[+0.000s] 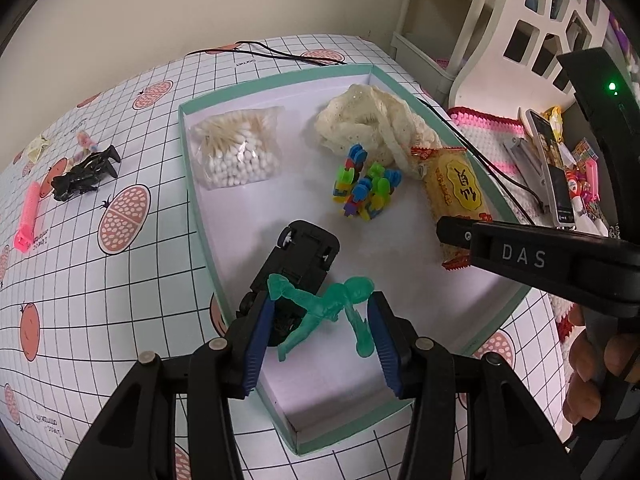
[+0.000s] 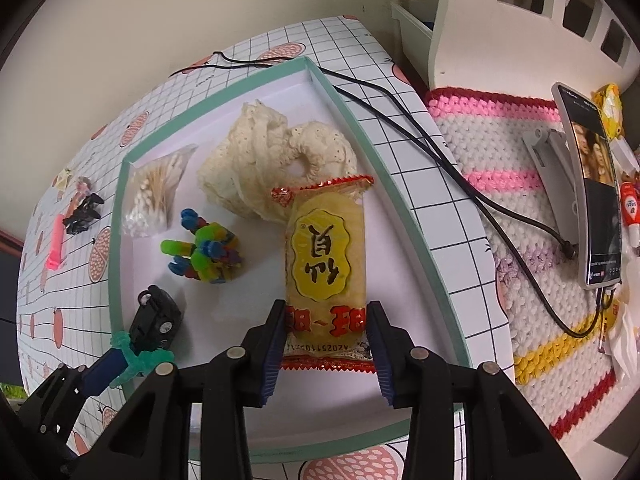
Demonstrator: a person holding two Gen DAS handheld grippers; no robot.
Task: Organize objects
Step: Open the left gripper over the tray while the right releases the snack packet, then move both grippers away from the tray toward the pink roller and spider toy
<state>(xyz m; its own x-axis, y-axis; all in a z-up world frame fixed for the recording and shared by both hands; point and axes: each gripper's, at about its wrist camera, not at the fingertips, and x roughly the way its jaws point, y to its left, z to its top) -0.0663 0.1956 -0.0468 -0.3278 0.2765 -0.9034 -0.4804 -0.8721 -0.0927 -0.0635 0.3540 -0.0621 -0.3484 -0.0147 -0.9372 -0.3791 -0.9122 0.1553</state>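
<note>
Grid-patterned table (image 1: 120, 280) bearing green-rimmed tray (image 1: 200, 208), black toy figure (image 1: 82, 174), pink comb (image 1: 29, 216), black cable (image 1: 276, 54).

A shallow box (image 1: 192, 168) sits on the table (image 1: 100, 280). In it, a bag of cotton swabs (image 1: 236, 148) lies at the far left, a lace bundle (image 1: 372, 124) at the far right. A cluster of toy blocks (image 1: 366, 188) sits in front of the lace, with a snack packet (image 2: 324, 264) to its right. A toy car (image 1: 296, 264) lies near the left wall, a toy figure (image 1: 324, 308) just before it. Left of the box, on the table, lie a hair roller (image 1: 29, 216) and a black toy (image 1: 82, 176).
</note>
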